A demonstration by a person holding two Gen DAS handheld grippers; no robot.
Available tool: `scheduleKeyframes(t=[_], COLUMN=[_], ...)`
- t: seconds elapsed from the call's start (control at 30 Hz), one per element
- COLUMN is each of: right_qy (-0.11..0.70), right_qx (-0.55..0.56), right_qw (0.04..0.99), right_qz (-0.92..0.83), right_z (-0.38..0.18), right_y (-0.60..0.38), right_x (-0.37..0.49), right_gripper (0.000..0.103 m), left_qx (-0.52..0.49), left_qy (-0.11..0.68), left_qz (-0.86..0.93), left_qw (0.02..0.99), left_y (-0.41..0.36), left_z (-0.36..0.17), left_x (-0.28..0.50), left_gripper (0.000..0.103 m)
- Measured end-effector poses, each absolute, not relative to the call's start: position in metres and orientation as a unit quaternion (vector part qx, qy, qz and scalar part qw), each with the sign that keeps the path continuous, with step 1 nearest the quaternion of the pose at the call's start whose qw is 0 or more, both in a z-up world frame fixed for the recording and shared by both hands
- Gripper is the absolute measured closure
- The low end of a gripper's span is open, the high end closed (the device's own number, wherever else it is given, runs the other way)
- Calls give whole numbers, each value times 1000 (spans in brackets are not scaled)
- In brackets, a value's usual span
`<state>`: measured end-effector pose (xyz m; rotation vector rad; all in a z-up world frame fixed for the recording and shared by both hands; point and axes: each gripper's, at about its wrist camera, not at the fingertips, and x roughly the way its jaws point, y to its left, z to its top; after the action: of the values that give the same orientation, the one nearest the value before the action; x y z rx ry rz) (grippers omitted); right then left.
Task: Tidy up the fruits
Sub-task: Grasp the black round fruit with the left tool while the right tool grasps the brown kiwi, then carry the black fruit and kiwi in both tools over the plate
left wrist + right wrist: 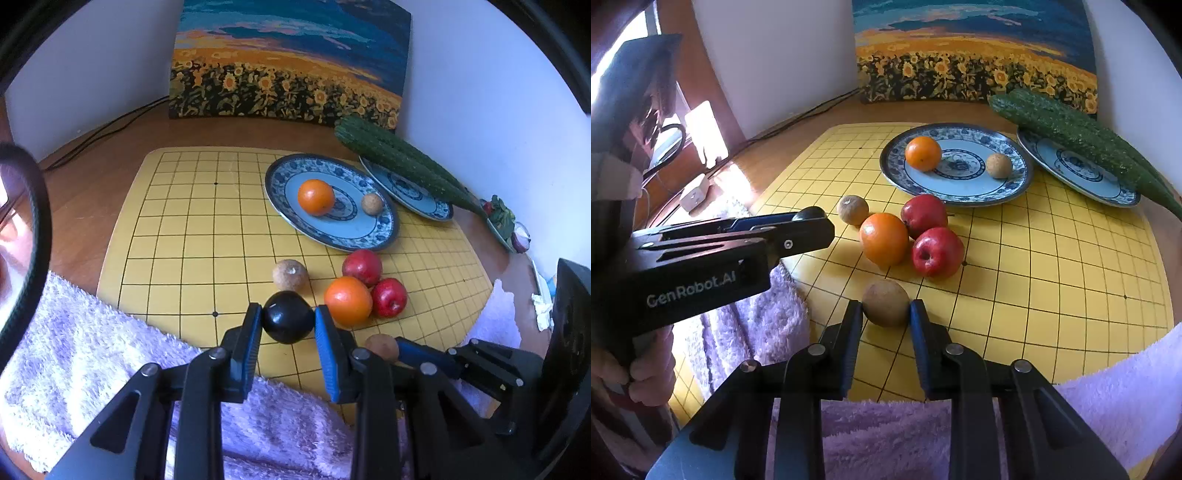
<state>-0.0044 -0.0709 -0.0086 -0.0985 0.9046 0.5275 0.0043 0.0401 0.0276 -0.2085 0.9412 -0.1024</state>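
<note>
The left gripper (288, 317) clamps a black round fruit (287, 315); the right gripper (885, 314) pinches a brown round fruit (885, 302) on the yellow grid board (1052, 266). "GenRobot.AI" marks the left tool. The nearer blue-patterned plate (1015, 184) holds an orange (922, 153) and a small tan fruit (998, 165); cucumbers (1071, 129) lie across the farther plate (1108, 192).

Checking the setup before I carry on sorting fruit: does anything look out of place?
The two long green cucumbers overhang the right blue-patterned plate, their dark tips jutting past its rim. Nothing looks spilled or damaged.
</note>
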Motion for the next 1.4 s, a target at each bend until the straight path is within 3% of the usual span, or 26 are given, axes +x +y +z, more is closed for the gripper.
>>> scheduleKeyframes(t=[0.63,1.4], right_qy=[401,372], right_qx=[-14,-32], right_qw=[880,893], right_qz=[256,251], right_z=[19,51], right_y=[-102,-115], right_x=[-7,47], right_gripper=[76,76], left_qx=[-91,-87], left_qy=[442,435], left_qz=[-60,-68], left_qw=[890,894], left_y=[22,16], left_z=[51,72], left_x=[12,79], left_gripper=[73,73])
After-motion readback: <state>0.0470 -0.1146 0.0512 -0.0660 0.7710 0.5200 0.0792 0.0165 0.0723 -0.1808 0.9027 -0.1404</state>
